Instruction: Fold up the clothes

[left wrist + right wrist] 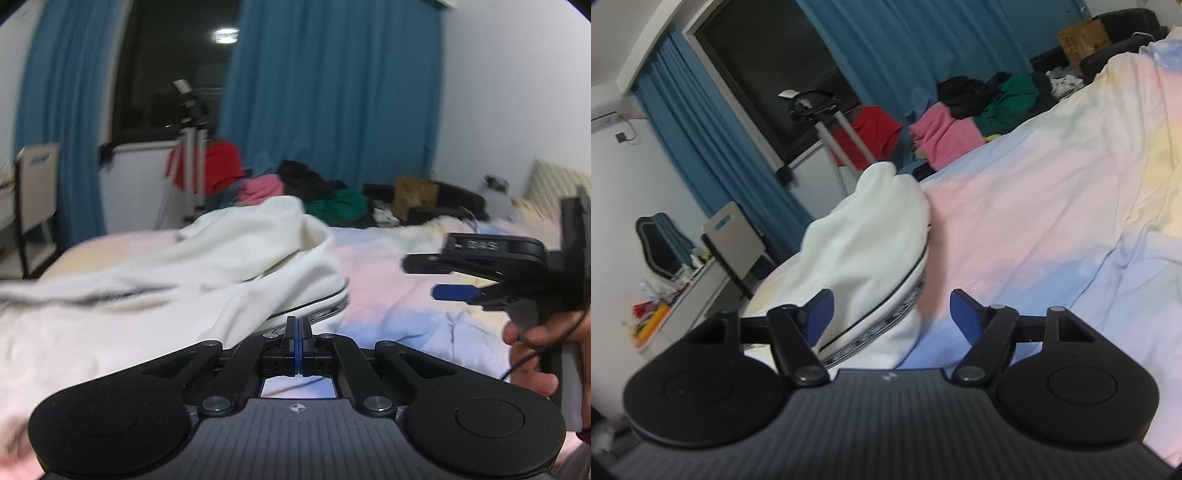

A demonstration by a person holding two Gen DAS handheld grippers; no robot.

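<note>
Motion blur is smearing the white garment (207, 258) where it is running off the left edge. The left gripper (297, 325) is hiding whatever fabric lies between its fingers. The clothes pile (321, 192) is blurring together.

The white soft-cloth garment (207, 258) looks thick and matt, with a woven patterned band along its hem. The pastel cotton-like bed sheet (1052, 206) is smooth, lightly creased. The left claw (295, 334) is matt black plastic with dull metal screws; the right claw (892, 314) carries 2 blue pads (964, 308).
</note>
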